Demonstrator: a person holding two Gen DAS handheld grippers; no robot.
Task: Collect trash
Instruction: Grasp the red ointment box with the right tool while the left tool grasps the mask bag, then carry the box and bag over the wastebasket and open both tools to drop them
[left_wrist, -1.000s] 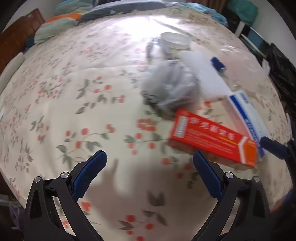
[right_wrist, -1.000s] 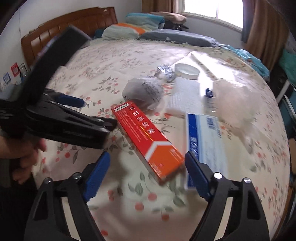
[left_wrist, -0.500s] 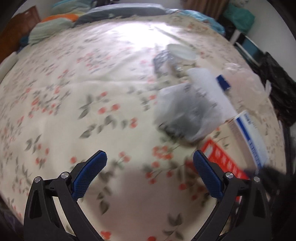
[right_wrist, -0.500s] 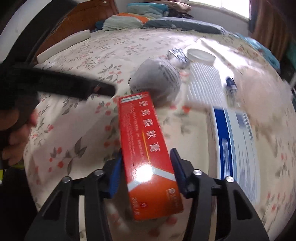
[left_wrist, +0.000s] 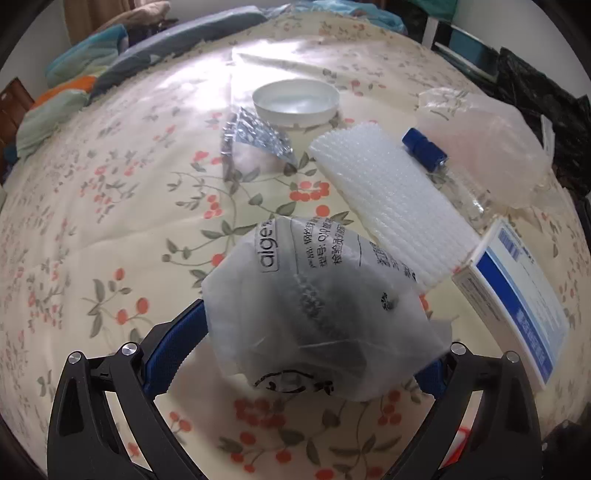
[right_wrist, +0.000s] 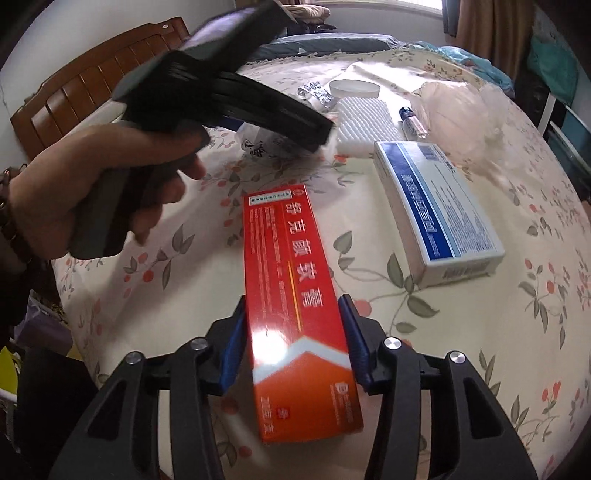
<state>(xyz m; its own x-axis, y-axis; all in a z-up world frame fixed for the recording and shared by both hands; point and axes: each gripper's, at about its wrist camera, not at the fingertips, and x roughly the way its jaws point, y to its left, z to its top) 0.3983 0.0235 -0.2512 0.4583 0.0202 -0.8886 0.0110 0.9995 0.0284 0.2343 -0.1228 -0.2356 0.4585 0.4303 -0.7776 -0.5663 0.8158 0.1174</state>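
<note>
The right hand-held gripper (right_wrist: 291, 341) is clamped on a red carton (right_wrist: 295, 295), its blue pads pressing both long sides near the carton's lower half; the carton's far end points away over the floral bedspread (right_wrist: 461, 332). Just right of it a blue-and-white box (right_wrist: 439, 214) lies flat on the bed.

The left hand-held gripper (left_wrist: 306, 343) has a frosted plastic bag (left_wrist: 317, 314) with printed text between its fingers. The left blue pad touches the bag's side, while the right pad is mostly hidden behind the plastic, so the grip looks closed on the bag but I cannot be sure. In the right wrist view the left device appears blurred, held by the person's hand (right_wrist: 92, 192).

Beyond the bag lie a white ribbed foam pad (left_wrist: 388, 206), a small clear bottle with a blue cap (left_wrist: 424, 149), a crumpled clear plastic wrap (left_wrist: 487, 144), a foil blister pack (left_wrist: 255, 136) and a white round lid (left_wrist: 295, 99).
</note>
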